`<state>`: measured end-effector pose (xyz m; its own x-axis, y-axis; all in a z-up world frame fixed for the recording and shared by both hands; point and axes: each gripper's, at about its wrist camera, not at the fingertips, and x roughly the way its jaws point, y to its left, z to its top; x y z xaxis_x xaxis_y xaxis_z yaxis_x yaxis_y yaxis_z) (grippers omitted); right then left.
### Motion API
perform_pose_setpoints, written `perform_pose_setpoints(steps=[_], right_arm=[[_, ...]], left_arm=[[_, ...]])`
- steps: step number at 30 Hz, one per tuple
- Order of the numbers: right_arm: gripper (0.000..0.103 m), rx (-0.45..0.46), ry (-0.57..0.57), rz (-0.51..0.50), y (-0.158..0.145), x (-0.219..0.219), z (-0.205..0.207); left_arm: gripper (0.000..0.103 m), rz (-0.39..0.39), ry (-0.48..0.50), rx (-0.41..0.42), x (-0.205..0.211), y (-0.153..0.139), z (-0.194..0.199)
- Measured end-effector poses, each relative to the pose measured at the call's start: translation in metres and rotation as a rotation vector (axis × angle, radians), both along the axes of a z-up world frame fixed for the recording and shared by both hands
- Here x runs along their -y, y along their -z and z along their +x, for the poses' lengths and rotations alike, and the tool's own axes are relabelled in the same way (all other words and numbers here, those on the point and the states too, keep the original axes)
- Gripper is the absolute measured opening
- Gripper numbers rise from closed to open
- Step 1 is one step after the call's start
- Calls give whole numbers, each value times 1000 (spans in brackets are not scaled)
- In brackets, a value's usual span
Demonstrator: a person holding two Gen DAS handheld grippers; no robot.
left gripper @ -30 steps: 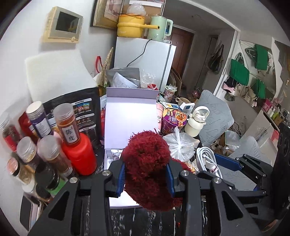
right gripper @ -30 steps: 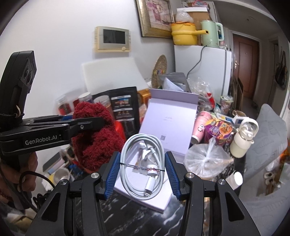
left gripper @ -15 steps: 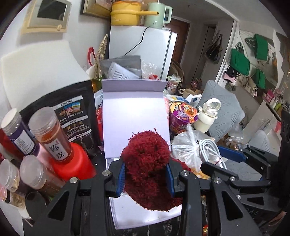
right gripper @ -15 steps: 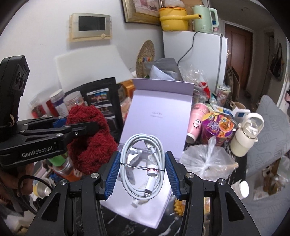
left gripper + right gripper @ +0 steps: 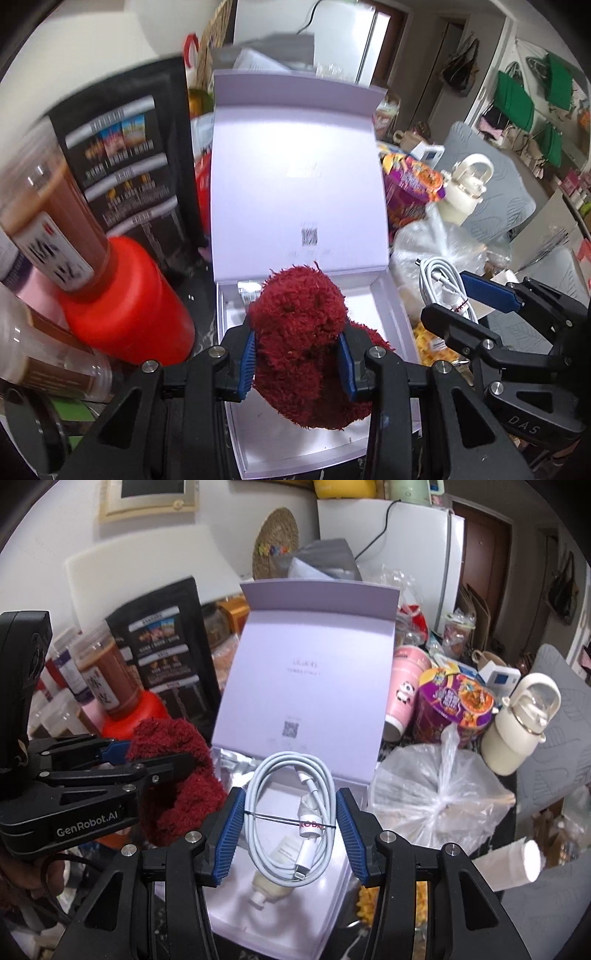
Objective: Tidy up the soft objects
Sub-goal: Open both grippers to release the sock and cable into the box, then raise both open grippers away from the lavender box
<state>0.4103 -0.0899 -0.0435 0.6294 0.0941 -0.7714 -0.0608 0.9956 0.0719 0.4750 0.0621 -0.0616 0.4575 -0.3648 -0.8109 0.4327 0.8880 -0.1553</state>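
My left gripper (image 5: 297, 356) is shut on a fuzzy dark red sock (image 5: 301, 332), held just above the open lilac box (image 5: 258, 435). In the right wrist view the same red sock (image 5: 173, 775) hangs at the left in the left gripper (image 5: 122, 758). My right gripper (image 5: 290, 830) is shut on a coiled white cable (image 5: 291, 816) over the lilac box (image 5: 236, 919), whose lid (image 5: 306, 679) stands upright behind. A small cream tube (image 5: 275, 875) and a foil packet (image 5: 236, 768) lie inside the box. The white cable (image 5: 443, 288) and right gripper (image 5: 476, 306) show at the right of the left wrist view.
Left of the box stand a red bottle (image 5: 125, 302), spice jars (image 5: 48, 206) and a black pouch (image 5: 125, 162). To the right are a knotted clear plastic bag (image 5: 436, 797), a noodle cup (image 5: 450, 705), a pink cup (image 5: 406, 686) and a cream kettle (image 5: 521, 723). A hand (image 5: 26, 871) holds the left gripper.
Both grippers have come down and forward toward the open box, which now looks larger and closer beneath them. The sock and the cable remain gripped as before.
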Motion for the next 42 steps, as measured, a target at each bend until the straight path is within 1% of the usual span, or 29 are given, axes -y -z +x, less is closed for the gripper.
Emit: perform_pose_setpoints(steps=[5,10,13,14,16,17,18,20,25,29,35,39,42], right_arm=[[49,-43,14,-9,21,-1,5],[50,-61,28,-33,29,-4,6],[51,-75,35,-54,30,-5,6],[53,-84,39,-60,31,-5,6],[60,-82,47,-59,29,-3,4],[62,-74,50,-55,27,-2,3],[65,-70,54,-57,25,-2,1],[68,-65,63,-72,22,-1,-1],[69,-59,71,-78,14,1,-8],[69,-45,73,-73,6,2,-15],[69,-5,78,-73,-14,2,-31],[69,36,76,-73,-33,1,-46],[69,69,75,-78,-46,-1,-59]], left_arm=[[36,46,-12,-13,2,18,-1],[36,73,-7,-22,6,27,1],[39,77,4,-11,9,28,1],[41,87,-2,-6,9,28,1],[48,111,-8,-7,10,30,1],[60,121,-10,-11,10,31,1],[78,129,-11,-18,10,32,1],[87,146,-26,-23,9,33,1],[87,120,-34,-41,5,27,-2],[87,119,-28,-19,6,15,-9],[87,112,-31,18,4,-9,-24],[87,94,-40,40,0,-29,-37],[87,88,-52,73,-3,-47,-50]])
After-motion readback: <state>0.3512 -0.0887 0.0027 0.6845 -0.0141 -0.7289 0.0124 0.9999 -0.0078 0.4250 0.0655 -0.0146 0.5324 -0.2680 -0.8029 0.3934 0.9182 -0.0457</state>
